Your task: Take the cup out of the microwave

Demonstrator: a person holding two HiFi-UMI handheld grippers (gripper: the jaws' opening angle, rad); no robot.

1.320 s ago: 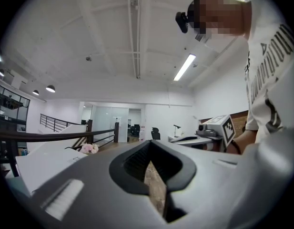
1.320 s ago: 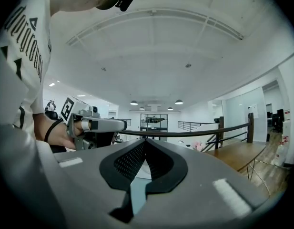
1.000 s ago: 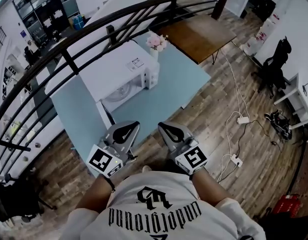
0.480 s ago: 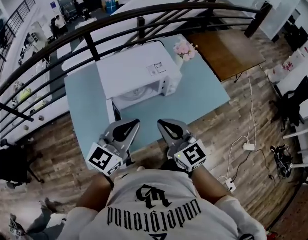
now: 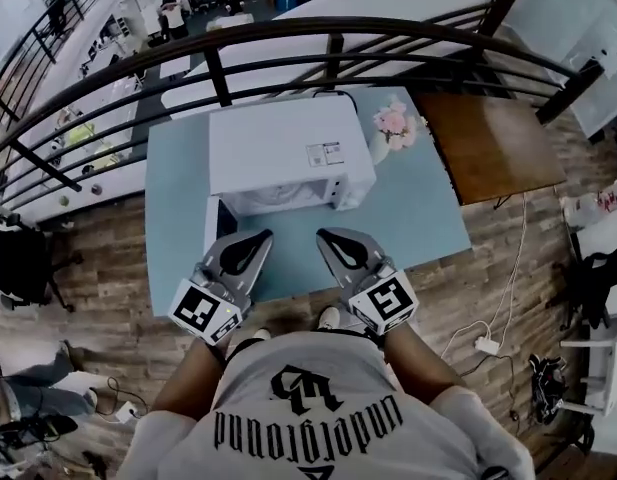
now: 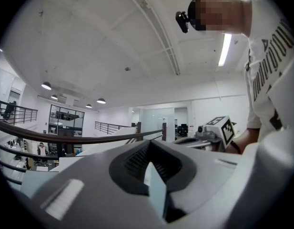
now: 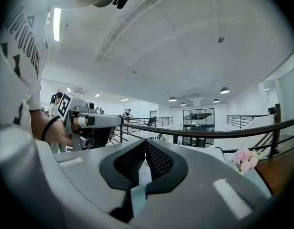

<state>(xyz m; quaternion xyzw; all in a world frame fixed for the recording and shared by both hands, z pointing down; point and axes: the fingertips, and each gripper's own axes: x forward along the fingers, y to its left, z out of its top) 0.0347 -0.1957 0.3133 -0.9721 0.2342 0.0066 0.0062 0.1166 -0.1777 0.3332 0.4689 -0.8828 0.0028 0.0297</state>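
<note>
Wood floor [image 5: 93, 253], blue table [image 5: 418, 218], white microwave [image 5: 283, 148], railing [image 5: 288, 31]

1. A pale blue table [image 5: 428, 218] stands on a wood-plank floor [image 5: 108, 268], just inside a dark curved railing [image 5: 288, 33].
2. Pink flowers [image 5: 396, 120] sit in a white vase [image 5: 380, 148] toward the table's far right.
3. A brown wooden table [image 5: 498, 143] stands just beside the blue one.
4. White cables and a power strip [image 5: 486, 345] lie on the floor at right.
5. Round ceiling lights [image 7: 225, 90] glow overhead.
</note>
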